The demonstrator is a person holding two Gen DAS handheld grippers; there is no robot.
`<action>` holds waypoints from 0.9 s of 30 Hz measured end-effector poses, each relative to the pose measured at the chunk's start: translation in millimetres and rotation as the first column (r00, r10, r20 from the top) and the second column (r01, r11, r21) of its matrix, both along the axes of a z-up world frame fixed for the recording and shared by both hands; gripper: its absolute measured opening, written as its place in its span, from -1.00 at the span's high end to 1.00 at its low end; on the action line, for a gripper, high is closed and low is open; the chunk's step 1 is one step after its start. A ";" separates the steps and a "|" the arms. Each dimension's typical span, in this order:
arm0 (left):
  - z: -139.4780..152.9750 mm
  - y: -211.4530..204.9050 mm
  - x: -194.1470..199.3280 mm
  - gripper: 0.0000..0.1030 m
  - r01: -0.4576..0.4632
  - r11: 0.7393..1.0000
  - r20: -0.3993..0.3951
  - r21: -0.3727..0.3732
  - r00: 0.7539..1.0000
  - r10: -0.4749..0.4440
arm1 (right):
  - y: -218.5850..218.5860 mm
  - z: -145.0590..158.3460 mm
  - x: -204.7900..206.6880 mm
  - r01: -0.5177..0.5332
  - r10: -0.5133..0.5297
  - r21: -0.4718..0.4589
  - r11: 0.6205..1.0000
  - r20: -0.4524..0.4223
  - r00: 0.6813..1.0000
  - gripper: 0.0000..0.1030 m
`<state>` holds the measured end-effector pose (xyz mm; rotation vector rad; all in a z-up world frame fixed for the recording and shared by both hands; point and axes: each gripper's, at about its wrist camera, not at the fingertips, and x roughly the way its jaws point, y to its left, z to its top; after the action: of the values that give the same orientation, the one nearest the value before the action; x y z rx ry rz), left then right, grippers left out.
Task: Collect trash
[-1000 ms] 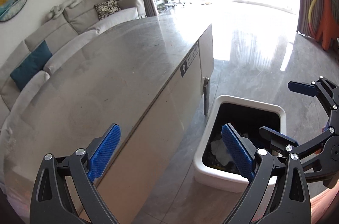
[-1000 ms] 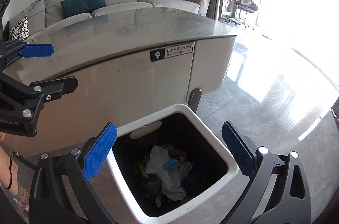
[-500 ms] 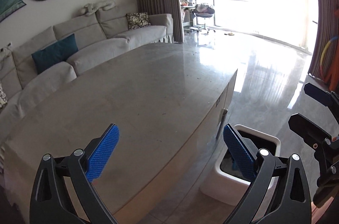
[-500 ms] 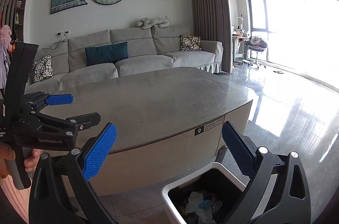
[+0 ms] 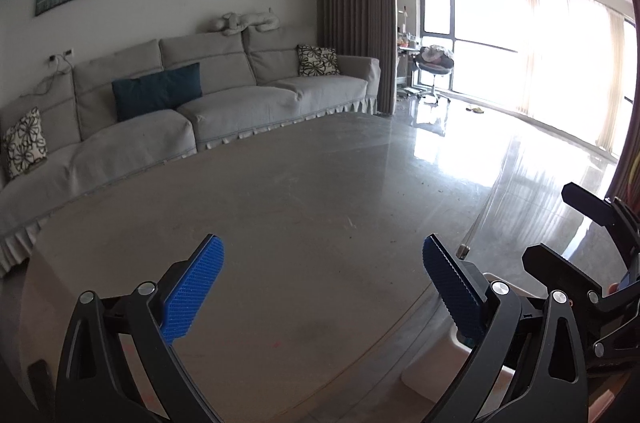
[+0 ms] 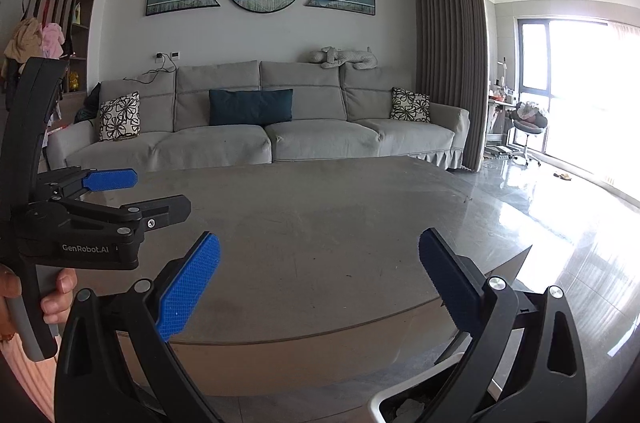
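Right now your left gripper [image 5: 322, 285] has its jaws wide apart with nothing between them, held above the grey table [image 5: 300, 207] in the middle of the frame. Your right gripper [image 6: 318, 281] is likewise spread and holding nothing. At the bottom right of the right wrist view, the white trash bin [image 6: 378, 405] peeks from below the table edge, with crumpled trash [image 6: 408, 408] inside. From the left wrist view, the bin's white wall [image 5: 426, 373] sits lower right, beside the table's edge.
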<state>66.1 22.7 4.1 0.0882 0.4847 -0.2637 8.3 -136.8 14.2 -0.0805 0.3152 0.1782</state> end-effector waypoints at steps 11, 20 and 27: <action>4.9 80.2 24.5 -0.93 -0.164 0.986 0.039 0.017 0.986 0.164 | 67.1 4.2 31.3 -0.060 0.060 -0.033 0.998 0.012 0.998 -0.92; -6.3 123.2 45.3 -0.93 -0.189 0.981 -0.031 -0.038 0.982 0.188 | 98.4 -8.2 42.5 -0.056 0.056 -0.040 0.998 -0.003 0.998 -0.92; -13.0 131.7 45.1 -0.93 -0.177 0.983 -0.051 -0.041 0.983 0.175 | 112.5 -11.0 46.0 -0.073 0.072 -0.051 0.996 -0.015 0.997 -0.92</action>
<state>111.2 154.4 -8.9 -0.0058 0.5299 -0.1030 54.3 -24.3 3.3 -0.1421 0.3306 0.2428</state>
